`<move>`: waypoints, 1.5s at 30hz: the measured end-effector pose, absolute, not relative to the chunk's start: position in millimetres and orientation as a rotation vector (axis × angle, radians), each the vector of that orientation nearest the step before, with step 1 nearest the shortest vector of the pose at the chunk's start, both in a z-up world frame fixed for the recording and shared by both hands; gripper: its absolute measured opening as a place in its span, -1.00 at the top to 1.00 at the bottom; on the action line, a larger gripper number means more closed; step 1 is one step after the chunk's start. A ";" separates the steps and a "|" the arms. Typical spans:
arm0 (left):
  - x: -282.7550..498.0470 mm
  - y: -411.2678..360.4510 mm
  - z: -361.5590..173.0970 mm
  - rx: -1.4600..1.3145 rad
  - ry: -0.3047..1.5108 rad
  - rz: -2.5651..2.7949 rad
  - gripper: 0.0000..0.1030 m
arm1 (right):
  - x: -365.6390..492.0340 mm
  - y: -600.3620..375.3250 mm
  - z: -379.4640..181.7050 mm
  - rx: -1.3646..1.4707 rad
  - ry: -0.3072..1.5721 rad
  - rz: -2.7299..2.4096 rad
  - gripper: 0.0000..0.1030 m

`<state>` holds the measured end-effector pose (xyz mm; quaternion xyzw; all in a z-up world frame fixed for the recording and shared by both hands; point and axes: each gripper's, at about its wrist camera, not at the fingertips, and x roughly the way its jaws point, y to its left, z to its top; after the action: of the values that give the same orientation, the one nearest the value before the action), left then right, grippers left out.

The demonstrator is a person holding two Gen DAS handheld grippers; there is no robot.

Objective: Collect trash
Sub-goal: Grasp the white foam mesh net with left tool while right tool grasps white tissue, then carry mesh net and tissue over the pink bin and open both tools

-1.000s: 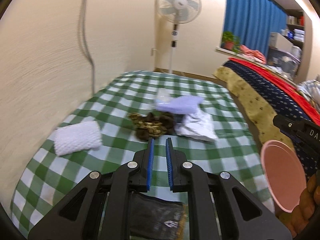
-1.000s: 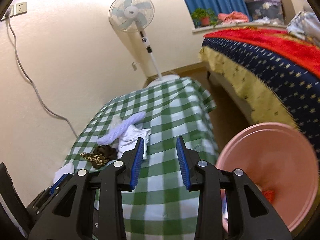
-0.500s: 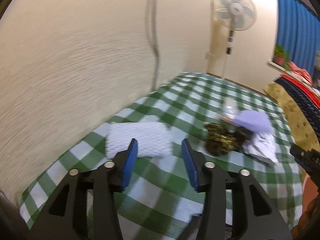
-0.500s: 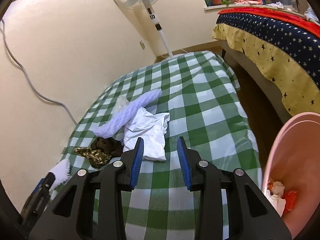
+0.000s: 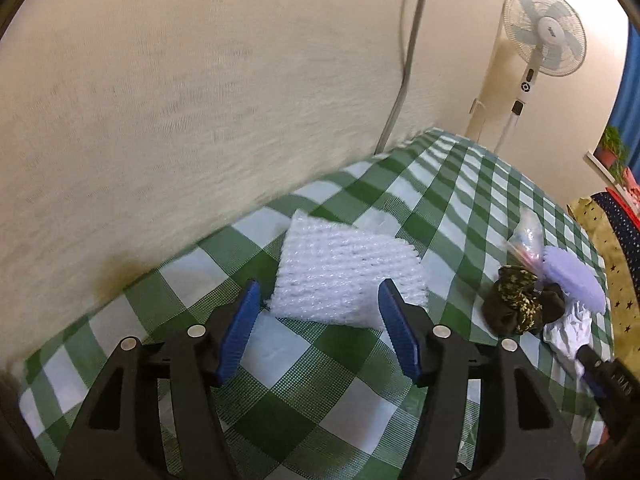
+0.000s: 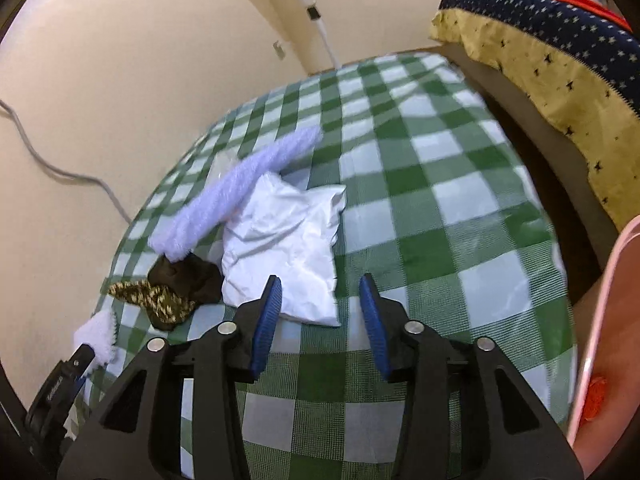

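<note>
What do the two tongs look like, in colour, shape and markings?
The left tongs and the right tongs look alike: a matte black frame that forks into two angular arms with triangular cut-outs and round silver screw heads, each arm ending in a blue ribbed pad. Seen from the left wrist view, the right tongs carry pale lettering on the side, too blurred to read. No cables or sleeves show.

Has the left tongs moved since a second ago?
Yes. The left tongs has swung left toward the wall, off the camouflage cloth, and now opens around the white foam net.
</note>
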<state>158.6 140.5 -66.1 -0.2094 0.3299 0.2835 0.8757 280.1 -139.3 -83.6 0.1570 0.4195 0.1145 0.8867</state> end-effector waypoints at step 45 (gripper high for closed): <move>98.1 49.4 4.9 -0.301 0.602 0.189 0.75 | 120.4 -166.5 36.1 0.145 0.650 0.220 1.00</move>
<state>98.1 49.4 4.9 -0.1474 0.2948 0.0924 0.9396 120.4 -166.5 36.1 0.0709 0.3182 0.1077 0.9392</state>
